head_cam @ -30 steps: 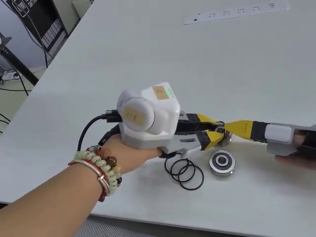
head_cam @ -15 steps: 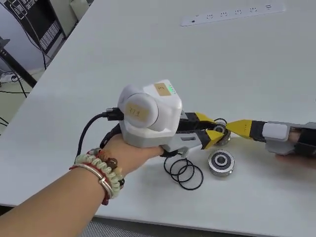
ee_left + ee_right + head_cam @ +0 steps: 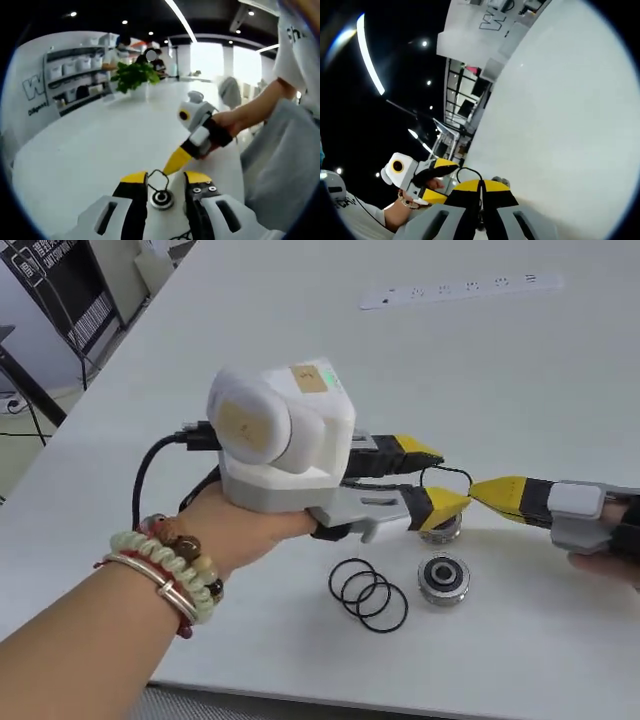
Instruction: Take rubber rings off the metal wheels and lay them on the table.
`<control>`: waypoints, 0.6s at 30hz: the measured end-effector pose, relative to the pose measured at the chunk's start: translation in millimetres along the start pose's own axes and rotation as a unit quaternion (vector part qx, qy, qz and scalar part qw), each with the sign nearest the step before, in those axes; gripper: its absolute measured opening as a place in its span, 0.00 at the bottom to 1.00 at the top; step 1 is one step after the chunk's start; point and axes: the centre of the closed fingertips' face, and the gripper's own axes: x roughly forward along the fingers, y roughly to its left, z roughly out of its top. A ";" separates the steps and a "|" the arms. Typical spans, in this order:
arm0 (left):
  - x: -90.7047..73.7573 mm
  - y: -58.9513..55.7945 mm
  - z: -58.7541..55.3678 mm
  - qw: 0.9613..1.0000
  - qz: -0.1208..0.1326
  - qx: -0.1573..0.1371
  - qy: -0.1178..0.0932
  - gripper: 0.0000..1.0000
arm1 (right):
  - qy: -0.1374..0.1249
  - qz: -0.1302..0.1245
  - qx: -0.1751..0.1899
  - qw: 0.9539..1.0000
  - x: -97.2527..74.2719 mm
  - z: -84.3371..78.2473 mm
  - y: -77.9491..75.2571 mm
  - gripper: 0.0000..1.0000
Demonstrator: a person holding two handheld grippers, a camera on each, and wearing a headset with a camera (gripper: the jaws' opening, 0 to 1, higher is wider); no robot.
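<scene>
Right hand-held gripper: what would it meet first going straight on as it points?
Probably the left hand-held gripper: the right hand-held gripper, shut on a rubber ring, points at its lower jaw close ahead; depth is unclear.

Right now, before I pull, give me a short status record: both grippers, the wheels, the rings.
left gripper: open, jaws either side of a metal wheel
right gripper: shut on a rubber ring stretched up from that wheel
loose rings: three, overlapping, flat on the table
second wheel: on the table beside the loose rings
</scene>
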 end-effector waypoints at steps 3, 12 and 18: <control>-7.8 0.1 1.8 1.000 0.007 0.029 0.009 0.31 | -0.003 -0.007 -0.004 1.000 -5.1 0.1 0.6 0.00; -39.0 -9.9 9.4 0.998 -0.006 0.052 0.018 0.43 | -0.014 -0.014 -0.011 1.000 -22.1 -0.5 15.7 0.00; -71.4 -10.1 11.3 0.999 -0.001 0.051 0.018 0.49 | -0.021 -0.015 -0.010 1.000 -30.8 -1.6 30.0 0.00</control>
